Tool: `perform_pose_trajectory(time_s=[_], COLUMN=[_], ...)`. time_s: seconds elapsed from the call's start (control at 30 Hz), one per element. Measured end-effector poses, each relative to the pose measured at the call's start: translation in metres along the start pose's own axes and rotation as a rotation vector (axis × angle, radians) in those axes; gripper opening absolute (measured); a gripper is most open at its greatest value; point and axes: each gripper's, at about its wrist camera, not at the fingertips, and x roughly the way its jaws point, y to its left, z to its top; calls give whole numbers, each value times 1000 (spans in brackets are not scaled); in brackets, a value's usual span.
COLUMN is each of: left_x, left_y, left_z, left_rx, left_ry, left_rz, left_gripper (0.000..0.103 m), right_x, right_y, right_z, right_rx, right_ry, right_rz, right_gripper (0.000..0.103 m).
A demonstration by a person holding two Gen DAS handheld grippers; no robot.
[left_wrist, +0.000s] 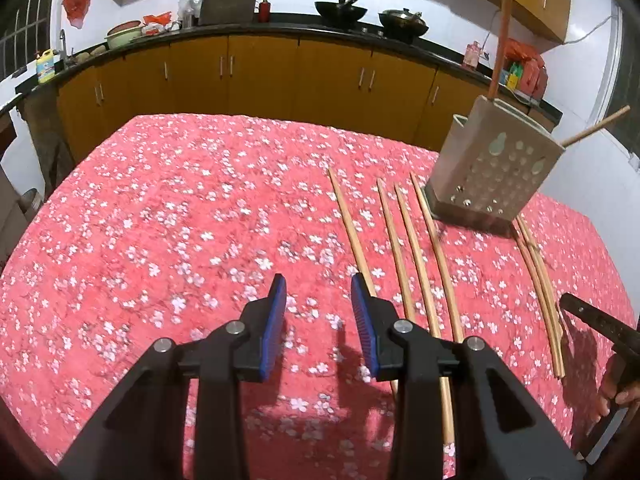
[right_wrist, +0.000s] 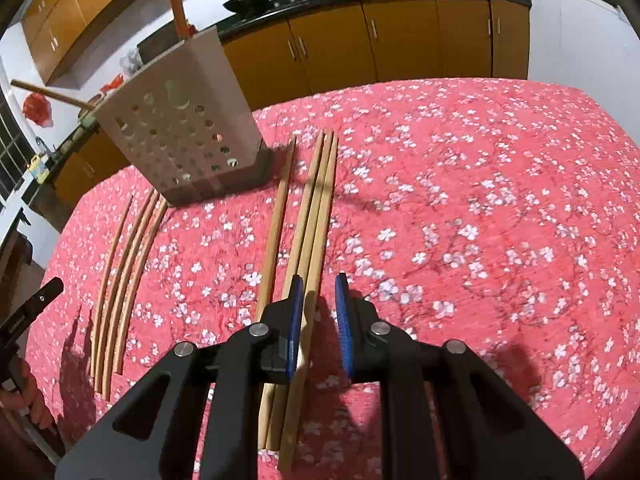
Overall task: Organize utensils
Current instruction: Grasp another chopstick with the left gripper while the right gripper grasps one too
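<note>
The desk [left_wrist: 160, 220] wears a red cloth sprinkled with white blossoms. A perforated metal utensil holder [left_wrist: 492, 168] stands on it at about 1 o'clock in the left wrist view and at 11 o'clock in the right wrist view (it looks tilted, though the fisheye lens may be to blame). Two chopsticks already poke out of its top: one rises steeply [left_wrist: 502, 36], the other leans out sideways [left_wrist: 596, 126].

The left gripper [left_wrist: 319, 280] hovers low over the cloth with its blue-padded fingers [left_wrist: 276, 320] spread and nothing between them. Just to its right lie four loose chopsticks [left_wrist: 416, 256] side by side, running toward the holder's base; the nearest one passes under the right finger.

Another group of chopsticks [right_wrist: 316, 216] lies at 12 o'clock in the right wrist view, on the other side of the holder. The right gripper [right_wrist: 319, 280] is over their near ends, fingers parted, with one chopstick [right_wrist: 306, 320] in the gap beside the left pad; whether the pad touches it I cannot tell.

In the background, orange cabinets [left_wrist: 260, 76] carry a dark worktop with two woks [left_wrist: 340, 10].
</note>
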Motion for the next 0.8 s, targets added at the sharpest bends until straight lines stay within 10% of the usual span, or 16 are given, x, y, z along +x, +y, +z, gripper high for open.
perform_pose_trajectory(time_s=[0.8], left_x=[17], left_y=[-27], left_z=[-13], left_rx=[26], left_ry=[65], left_rz=[-43], left_gripper=[34], right_x=[4], right_y=[-3], right_z=[-8], right_rx=[-39], right_ry=[-20], right_rz=[-95], right_gripper=[9])
